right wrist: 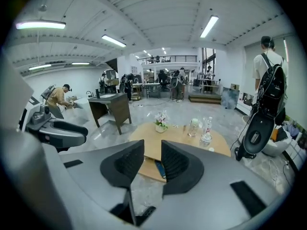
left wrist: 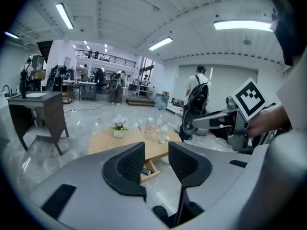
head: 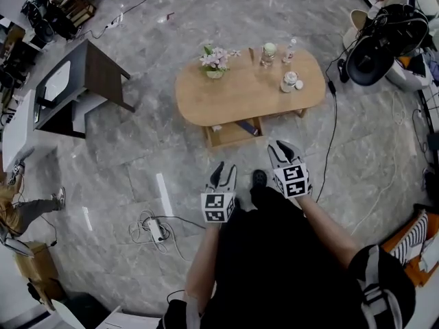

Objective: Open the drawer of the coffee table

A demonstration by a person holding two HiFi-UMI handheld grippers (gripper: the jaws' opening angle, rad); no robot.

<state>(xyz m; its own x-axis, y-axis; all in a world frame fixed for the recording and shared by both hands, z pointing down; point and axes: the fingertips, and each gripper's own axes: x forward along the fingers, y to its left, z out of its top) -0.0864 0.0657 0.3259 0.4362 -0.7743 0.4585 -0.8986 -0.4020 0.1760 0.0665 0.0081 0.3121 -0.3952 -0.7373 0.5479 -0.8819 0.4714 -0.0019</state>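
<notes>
A person stands on a grey marble floor [head: 137, 156] with the left hand-held gripper [head: 224, 170] and the right hand-held gripper [head: 281, 145] held side by side in the air. Both are released: the jaws of each stand partly apart, with nothing between the pads and nothing touched.

Straight ahead of both, beyond the jaw tips and well apart from them, is the oval wooden desk [head: 206, 98]. Its drawer [head: 230, 136] stands open on the side facing the hand-held grippers, and a dark flat object [head: 251, 128] lies in it toward the right end.

On the desk top, farther off than the drawer:
- A small pot of pale pink flowers [head: 215, 64] stands ahead of the left hand-held gripper.
- A clear jar with a pale lid [head: 268, 52] and a clear bottle [head: 290, 49] stand ahead of the right one, near the far edge.
- A second lidded jar [head: 289, 81] sits nearer, with a small white cap [head: 299, 85] just beside it.

What the jars hold cannot be told.

Well off to the left hand-held gripper's left stands a dark stand [head: 96, 70] — and behind that gripper, also to its left, a white power strip [head: 156, 229] lies on the floor.
</notes>
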